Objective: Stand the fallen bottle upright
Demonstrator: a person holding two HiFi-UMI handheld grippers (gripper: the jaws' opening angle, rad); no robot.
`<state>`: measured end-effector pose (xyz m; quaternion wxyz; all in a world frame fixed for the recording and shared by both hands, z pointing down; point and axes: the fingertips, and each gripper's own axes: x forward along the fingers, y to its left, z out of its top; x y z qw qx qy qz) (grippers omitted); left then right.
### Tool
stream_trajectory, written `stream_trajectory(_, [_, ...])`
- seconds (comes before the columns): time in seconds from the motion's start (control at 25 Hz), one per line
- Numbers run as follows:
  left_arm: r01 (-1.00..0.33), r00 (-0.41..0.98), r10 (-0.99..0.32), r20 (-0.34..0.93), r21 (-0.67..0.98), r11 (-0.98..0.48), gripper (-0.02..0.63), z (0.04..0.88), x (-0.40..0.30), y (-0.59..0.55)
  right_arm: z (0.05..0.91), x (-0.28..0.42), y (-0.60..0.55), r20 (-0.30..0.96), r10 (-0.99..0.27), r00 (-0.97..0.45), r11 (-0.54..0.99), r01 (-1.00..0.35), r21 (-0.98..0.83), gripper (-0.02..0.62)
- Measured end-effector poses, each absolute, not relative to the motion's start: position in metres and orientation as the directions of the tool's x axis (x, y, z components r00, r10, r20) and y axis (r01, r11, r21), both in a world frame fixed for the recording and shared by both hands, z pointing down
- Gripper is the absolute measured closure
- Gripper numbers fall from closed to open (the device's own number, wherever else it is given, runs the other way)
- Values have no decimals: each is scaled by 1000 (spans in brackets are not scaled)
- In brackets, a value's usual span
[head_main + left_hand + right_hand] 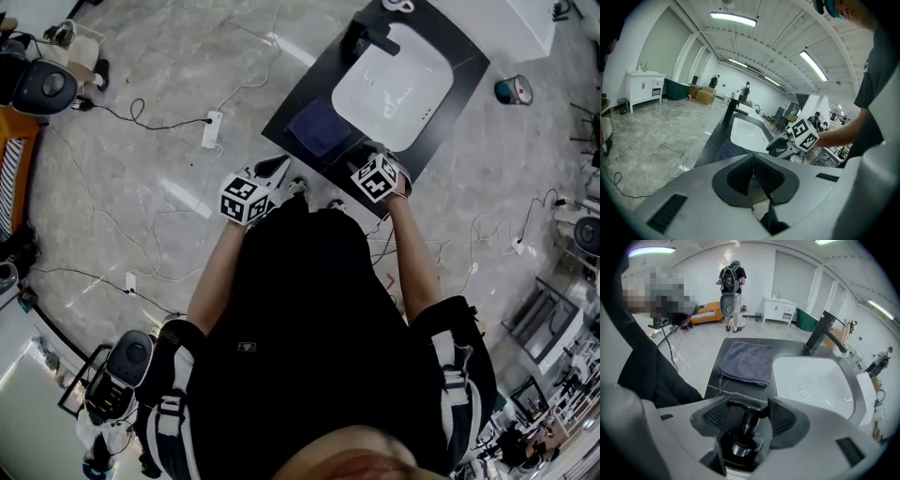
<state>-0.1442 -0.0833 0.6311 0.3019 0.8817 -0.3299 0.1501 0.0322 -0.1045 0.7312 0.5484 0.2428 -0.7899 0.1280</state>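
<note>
While the left gripper hangs off the near left corner of the counter with its jaws pressed together on nothing, it has no part in the work and is best kept out of the way. Further right, a folded grey towel lies on the dark counter, near the left rim of the white sink. The right gripper points steeply down over the counter's near edge. Its jaws stand wide with the black bottle lying along them. The pump head sits toward the fingertips and seems to be pinched between the pads. Whether the bottle is clear of the counter I cannot tell. A hold that far up the pump could let the body swing, so the grip should be firm and the turn slow. Bring the base down flat on bare counter, off the soft towel and away from the sink's edge. Release only once the bottle stands by itself.
</note>
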Motion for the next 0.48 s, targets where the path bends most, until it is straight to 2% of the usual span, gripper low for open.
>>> stream_trajectory(0.48, [-659, 747, -488, 451, 405, -634, 591, 613, -109, -63, 689, 58, -81, 857, -372, -358, 827, -548, 130, 293])
